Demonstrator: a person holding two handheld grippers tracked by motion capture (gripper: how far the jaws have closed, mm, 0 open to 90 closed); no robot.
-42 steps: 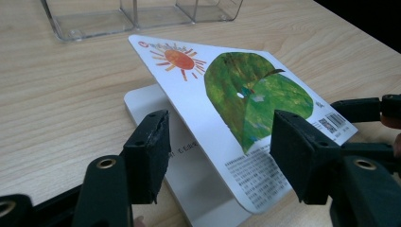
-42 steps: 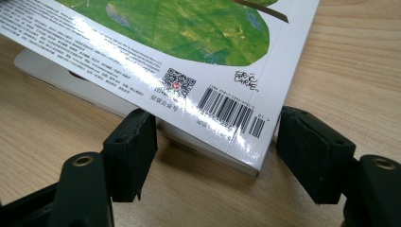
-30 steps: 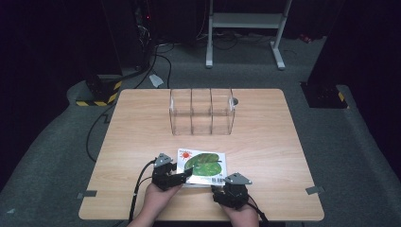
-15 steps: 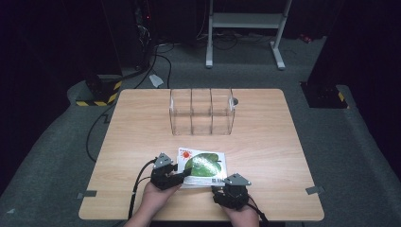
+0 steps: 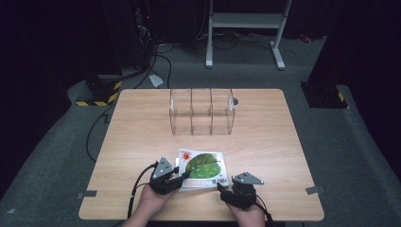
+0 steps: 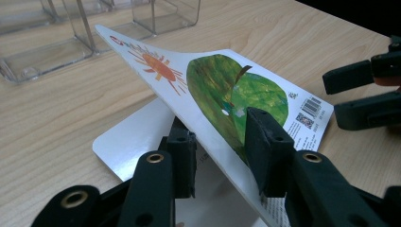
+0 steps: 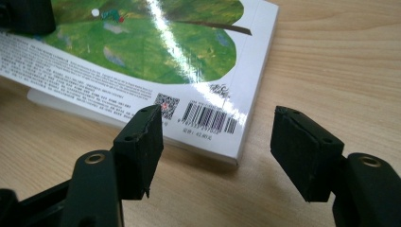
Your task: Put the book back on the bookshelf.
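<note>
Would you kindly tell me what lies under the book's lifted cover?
Under the lifted cover, pinched by the left gripper, a plain white page shows. The part beneath the cover's right side is hidden.

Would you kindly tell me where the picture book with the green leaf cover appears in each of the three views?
High view: book at near table edge, between the grippers.
Left gripper view: centre, cover lifted between the jaws.
Right gripper view: upper left.
Shared landmark: the barcode.
</note>
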